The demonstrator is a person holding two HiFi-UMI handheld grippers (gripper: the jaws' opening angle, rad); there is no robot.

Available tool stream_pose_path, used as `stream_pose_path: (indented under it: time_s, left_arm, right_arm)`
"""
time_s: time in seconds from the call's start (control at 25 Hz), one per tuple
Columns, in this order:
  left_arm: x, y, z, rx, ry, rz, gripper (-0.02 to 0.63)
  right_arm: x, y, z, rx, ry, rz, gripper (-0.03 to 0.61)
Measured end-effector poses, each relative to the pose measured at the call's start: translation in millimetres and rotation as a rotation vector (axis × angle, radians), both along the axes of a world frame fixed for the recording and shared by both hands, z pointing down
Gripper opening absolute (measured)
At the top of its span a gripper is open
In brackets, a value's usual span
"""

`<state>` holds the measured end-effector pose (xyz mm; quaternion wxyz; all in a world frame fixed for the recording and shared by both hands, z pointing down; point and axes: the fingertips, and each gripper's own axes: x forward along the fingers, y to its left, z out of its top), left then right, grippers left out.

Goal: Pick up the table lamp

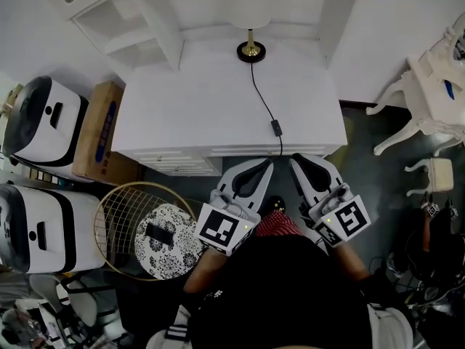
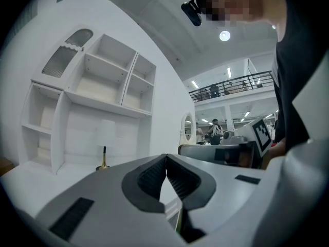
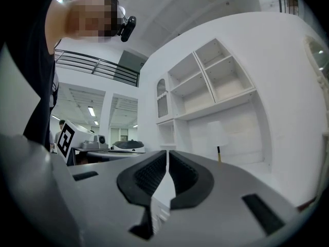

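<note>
The table lamp has a white shade, a thin gold stem and a round black-and-gold base; it stands at the back of the white desk. Its black cord runs forward over the desk's front edge. The lamp shows far ahead in the left gripper view, and the lamp likewise in the right gripper view. My left gripper and right gripper are side by side just short of the desk's front edge, both shut and empty, pointing level at the desk.
White shelves rise behind the desk at left. A cardboard box and two white appliances stand left of the desk. A wire basket with a patterned round item sits on the floor. White chairs stand at right.
</note>
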<state>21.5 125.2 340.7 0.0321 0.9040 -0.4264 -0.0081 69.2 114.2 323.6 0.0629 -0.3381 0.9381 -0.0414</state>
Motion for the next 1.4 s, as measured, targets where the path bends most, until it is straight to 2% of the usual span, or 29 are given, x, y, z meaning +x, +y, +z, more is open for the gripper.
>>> stream_pose_path:
  time_s: [0.24, 0.4, 0.56, 0.8, 1.08, 1.4]
  left_arm:
    - [11, -33, -1, -0.010, -0.009, -0.017, 0.011]
    - [17, -54, -8, 0.016, -0.018, -0.030, 0.011]
    - [22, -72, 1, -0.030, -0.014, -0.047, 0.011]
    - [33, -98, -7, 0.000, -0.015, -0.049, 0.011]
    - [46, -127, 2, -0.016, -0.041, -0.073, 0.011]
    - [44, -144, 1, -0.013, -0.055, -0.112, 0.011]
  right_arm:
    - [9, -38, -4, 0.005, -0.010, -0.018, 0.017]
    - [17, -59, -2, 0.009, -0.006, -0.029, 0.016]
    - [26, -79, 0, 0.005, -0.011, -0.037, 0.017]
    - [34, -105, 2, 0.000, -0.017, -0.055, 0.017]
    - [46, -137, 6, 0.002, -0.021, -0.083, 0.016]
    - [45, -157, 9, -0.008, -0.026, -0.122, 0.017]
